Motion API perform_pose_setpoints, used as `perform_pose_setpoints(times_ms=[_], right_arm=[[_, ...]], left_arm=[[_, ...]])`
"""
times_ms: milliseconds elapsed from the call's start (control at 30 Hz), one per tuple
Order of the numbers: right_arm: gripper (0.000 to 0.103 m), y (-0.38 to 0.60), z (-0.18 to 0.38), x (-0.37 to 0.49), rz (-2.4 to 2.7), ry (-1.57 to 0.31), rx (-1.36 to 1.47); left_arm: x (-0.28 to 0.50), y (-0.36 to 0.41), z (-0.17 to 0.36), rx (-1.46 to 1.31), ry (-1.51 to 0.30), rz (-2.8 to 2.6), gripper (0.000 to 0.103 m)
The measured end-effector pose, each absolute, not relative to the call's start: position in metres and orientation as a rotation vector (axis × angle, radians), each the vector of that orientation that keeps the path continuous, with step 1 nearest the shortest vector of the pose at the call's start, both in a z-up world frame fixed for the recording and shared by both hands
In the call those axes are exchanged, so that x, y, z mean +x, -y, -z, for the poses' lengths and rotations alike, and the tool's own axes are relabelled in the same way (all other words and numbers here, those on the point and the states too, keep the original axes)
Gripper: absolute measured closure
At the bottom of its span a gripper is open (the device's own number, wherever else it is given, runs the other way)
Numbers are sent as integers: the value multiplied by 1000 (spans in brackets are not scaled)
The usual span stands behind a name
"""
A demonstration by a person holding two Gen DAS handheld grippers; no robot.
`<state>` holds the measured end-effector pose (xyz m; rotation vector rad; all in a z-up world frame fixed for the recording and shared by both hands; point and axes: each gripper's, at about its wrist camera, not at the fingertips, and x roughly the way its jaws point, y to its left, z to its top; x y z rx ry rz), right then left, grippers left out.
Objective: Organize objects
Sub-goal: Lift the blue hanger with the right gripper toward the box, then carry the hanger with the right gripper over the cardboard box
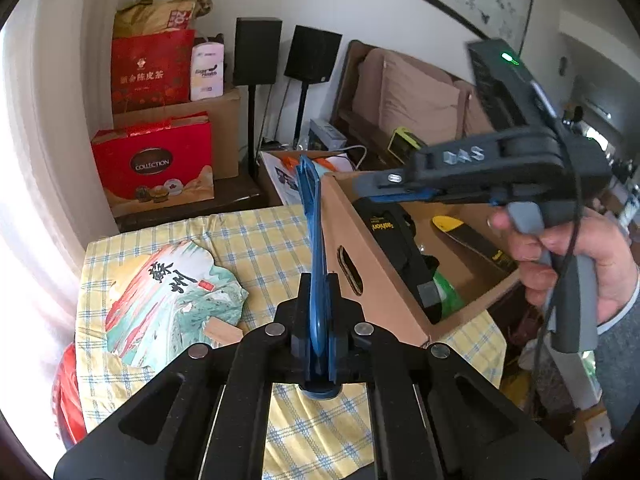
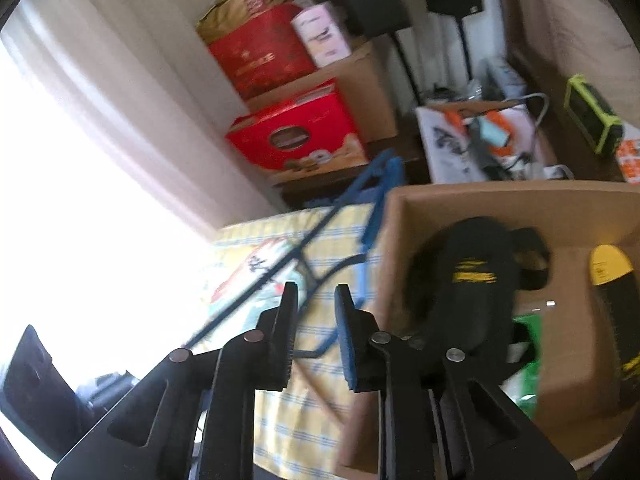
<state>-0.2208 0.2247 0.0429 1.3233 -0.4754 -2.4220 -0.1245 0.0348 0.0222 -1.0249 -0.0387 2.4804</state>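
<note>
The jaws of the left gripper (image 1: 319, 312) are clenched on a blue plastic hanger (image 1: 314, 240), which stands edge-on between the pads and reaches up the middle of the left wrist frame to the near corner of a cardboard box (image 1: 368, 248). In the right wrist view the jaws of the right gripper (image 2: 316, 312) stand apart with nothing pressed between them; that frame is blurred, and the same hanger (image 2: 376, 188) shows beyond the fingers as a thin blue frame slanting from lower left toward the box's (image 2: 460, 196) upper left corner.

From the left wrist view the right gripper (image 1: 368, 190) hangs above the open box at the right of the frame, held by a hand (image 1: 572, 256) around its grey handle.

Inside the box lie a black strap or belt with yellow lettering (image 1: 396, 240), a black and yellow insole (image 1: 472, 240) and something green (image 1: 448, 292) at the lower end. The box sits on a yellow and blue checked cloth (image 1: 260, 240) that covers the counter. At the lower left of the frame a printed paper fan (image 1: 176, 300) with a wooden handle lies flat on the cloth, well clear of the box.

Further out, in the upper left, red gift boxes (image 1: 156, 168) are stacked against the wall, with two black speakers (image 1: 256, 52) on stands to their right.
</note>
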Motion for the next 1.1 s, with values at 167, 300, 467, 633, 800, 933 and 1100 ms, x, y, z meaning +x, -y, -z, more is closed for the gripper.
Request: perform_pose_setpoints(times_ms=[167,300,467,633,800,933,1100], right_arm=[[75,-208,-33,-228,2383,525,1324],[73,-200,-29,-227,2439,395,1278],[73,-189,-18,-229,2463,231,1262],[73,-170,-11,-238,2502,45,1223],[78,-159,0,-250,2495,-2,1171],[82,-156,5,-256,2453,6,1142],[92,-152,-5,-250,2435,-26,1073]], left_arm=[[-119,-35,-19,-1022,6,-2467,98],[-121,-29,-17,-1032,23,-2465,97],[-122,-27,-17,-1028,7,-2462,97],[-121,-31,-17,-1008,-35,-2460,97],[-121,-33,-13,-1005,-71,-2459,95],[-123,-24,-9,-1004,-36,-2435,95],[-120,-15,-12,-974,-24,-2417,98]])
